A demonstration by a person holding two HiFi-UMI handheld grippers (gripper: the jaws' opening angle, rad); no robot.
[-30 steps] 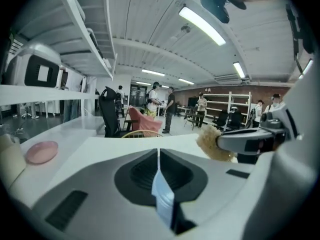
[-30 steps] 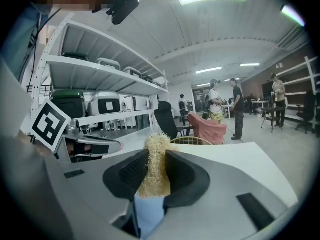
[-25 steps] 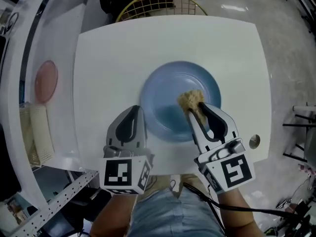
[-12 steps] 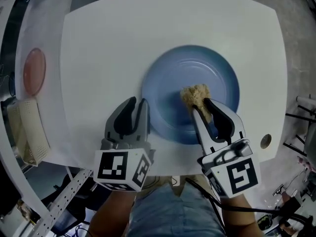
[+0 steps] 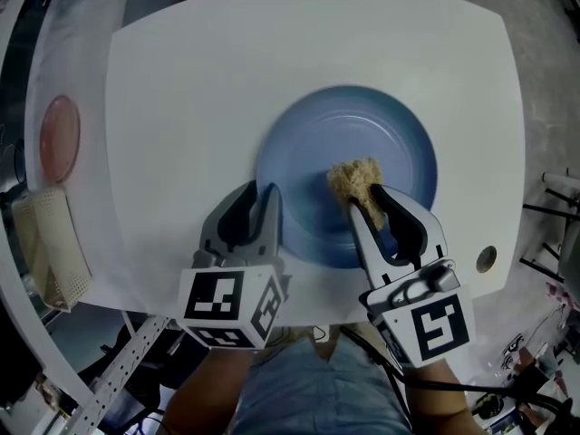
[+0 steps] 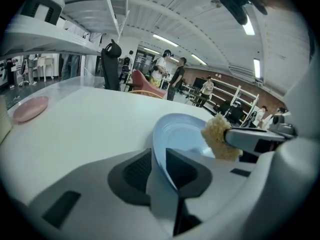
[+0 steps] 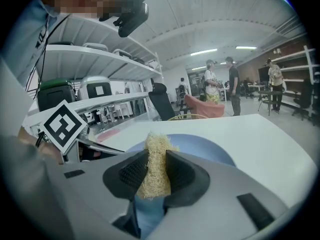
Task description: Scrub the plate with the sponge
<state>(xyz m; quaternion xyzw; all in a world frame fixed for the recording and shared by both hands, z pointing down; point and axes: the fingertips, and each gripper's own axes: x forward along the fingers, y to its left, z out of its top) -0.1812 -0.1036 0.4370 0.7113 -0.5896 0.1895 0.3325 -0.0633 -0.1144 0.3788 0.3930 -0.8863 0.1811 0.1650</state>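
Head view: blue plate point(image 5: 349, 143) lies flat in the middle of the white bench point(image 5: 181, 107), nearer the person's edge. Left tool point(image 5: 258, 198) is at the plate's near-left rim. Right tool point(image 5: 373, 202) reaches over the plate's near half with the tan sponge point(image 5: 353, 179) at its tips, sponge over the plate's well, contact not clear. Pink dish point(image 5: 60, 139) sits well apart on the ledge at far left. Left gripper view: jaws almost together, pinching the plate rim between the pads; sponge and one right-tool finger show across the plate at right. Right gripper view: jaws clamped on the sponge, squeezed narrow between the pads and sticking up past them; plate directly behind it
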